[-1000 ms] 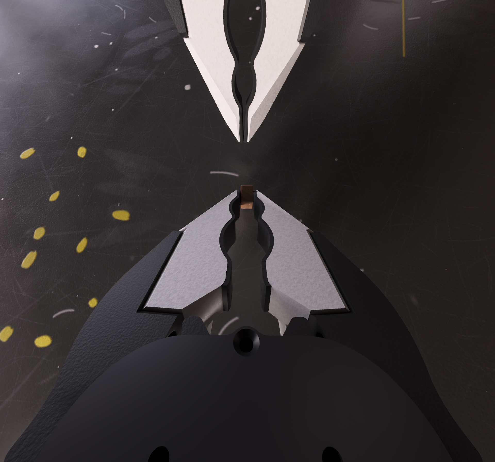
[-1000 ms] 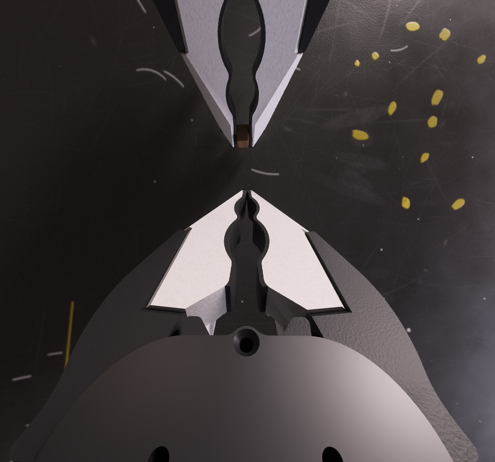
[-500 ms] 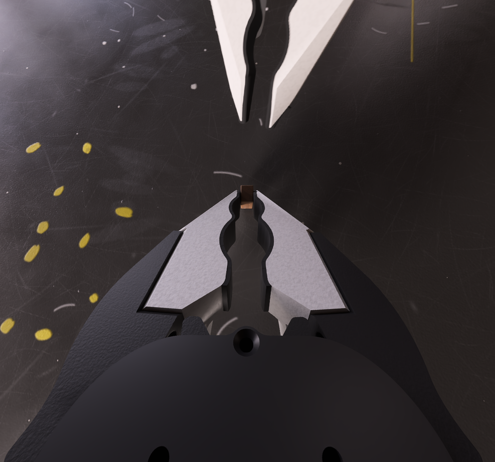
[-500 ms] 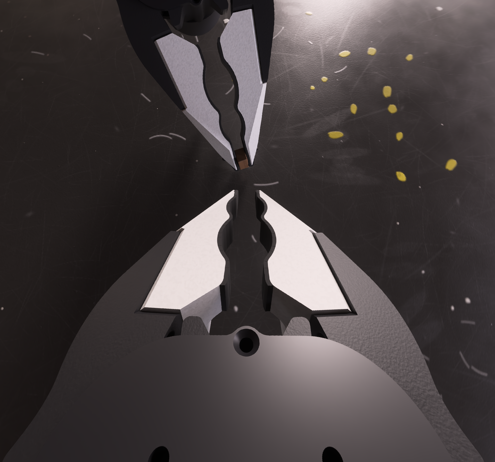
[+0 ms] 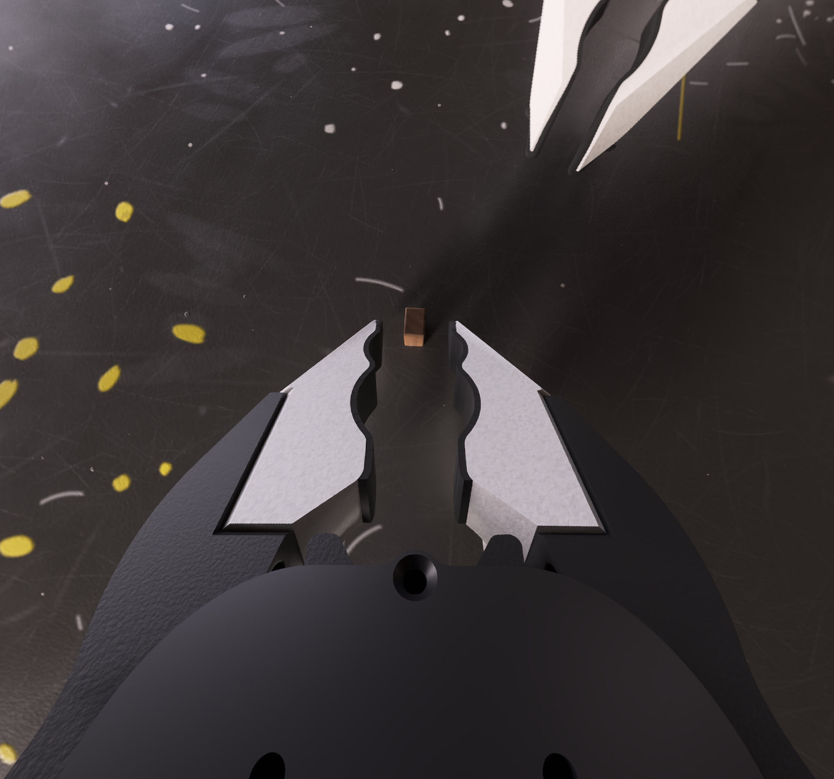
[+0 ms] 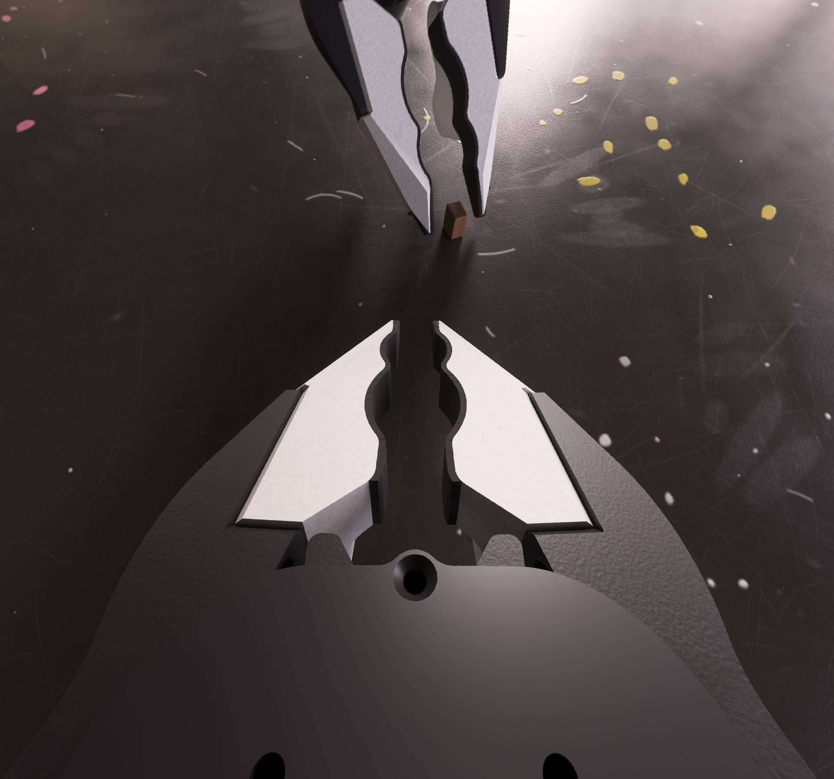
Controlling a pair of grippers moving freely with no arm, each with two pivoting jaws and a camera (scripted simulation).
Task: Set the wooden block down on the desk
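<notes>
Now, near to far, from each claw's own view.

Left claw (image 5: 415, 328): parted, holding nothing; a clear strip of dark table shows on either side of the block between its tips.

Wooden block (image 5: 414, 326): straight ahead of the left claw, level with its fingertips and midway in the gap, touching neither finger. It appears to stand on the table (image 5: 225, 170) on its own, long axis upright.

Block seen from the right claw: the wooden block (image 6: 454, 220) lies well ahead, slightly right of centre, framed by the left claw's (image 6: 453, 222) two tips, with a shadow at its foot.

Right claw (image 6: 415, 324): partly parted, empty, well apart from the block and pointing towards it. From the left wrist view it hangs far ahead and to the right (image 5: 553, 161), off the block's line.

Nearer claw: the left, by a wide margin.

Task standing: judged from this, the block looks set down and released.

Coming move: likely a straight pull-back of the left claw along its own finger axis. Because the block is tall and narrow, a sideways drift of either finger could tip it.

Beyond: yellow paint flecks (image 5: 187, 334) lie to the left claw's left, on scuffed dark table.
</notes>
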